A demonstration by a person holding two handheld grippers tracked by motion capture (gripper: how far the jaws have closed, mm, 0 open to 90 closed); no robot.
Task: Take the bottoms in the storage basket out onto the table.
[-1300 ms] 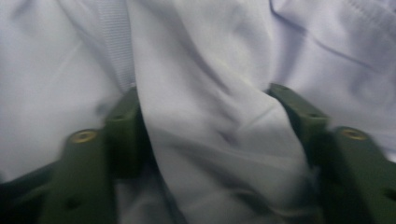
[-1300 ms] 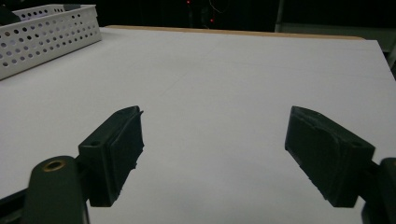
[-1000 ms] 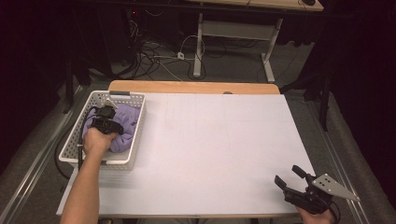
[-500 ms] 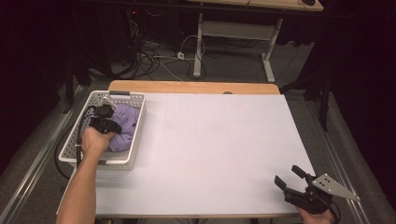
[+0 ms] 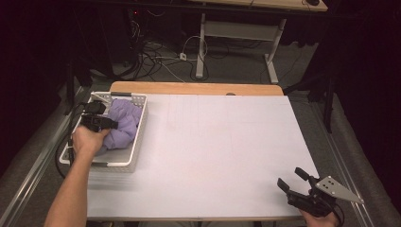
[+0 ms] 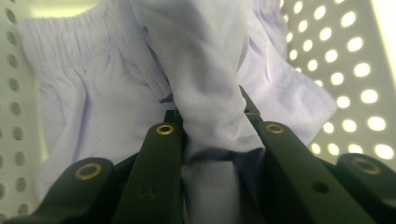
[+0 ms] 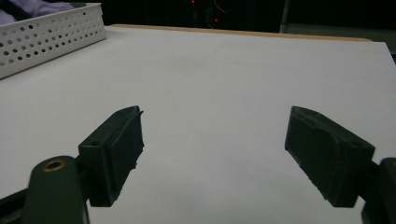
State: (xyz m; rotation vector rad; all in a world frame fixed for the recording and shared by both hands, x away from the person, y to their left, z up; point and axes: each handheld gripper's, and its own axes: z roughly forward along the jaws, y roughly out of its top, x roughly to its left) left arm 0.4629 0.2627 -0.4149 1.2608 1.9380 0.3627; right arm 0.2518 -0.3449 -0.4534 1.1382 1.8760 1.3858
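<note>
- Basket [image 5: 137, 142] floor is hidden beneath the cloth [image 5: 122, 127]; its near wall partly behind the hand.
- Cloth: soft lilac fabric, crumpled, with a gathered hem, lying inside the basket.
- Basket: white perforated plastic, rectangular, at the counter's [image 5: 222, 151] left edge.
- Left gripper [image 5: 97, 122], in the basket, has just clamped onto a cloth fold.
- Right gripper [image 5: 295, 182], well apart from the basket, jaws spread, empty.

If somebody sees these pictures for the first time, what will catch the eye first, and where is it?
The lilac cloth stands out, bunched in the white perforated basket at the table's left edge, with the left gripper clamped on a fold of it. The wide white table is next, and the right gripper at its near right corner, fingers apart with nothing between them.
</note>
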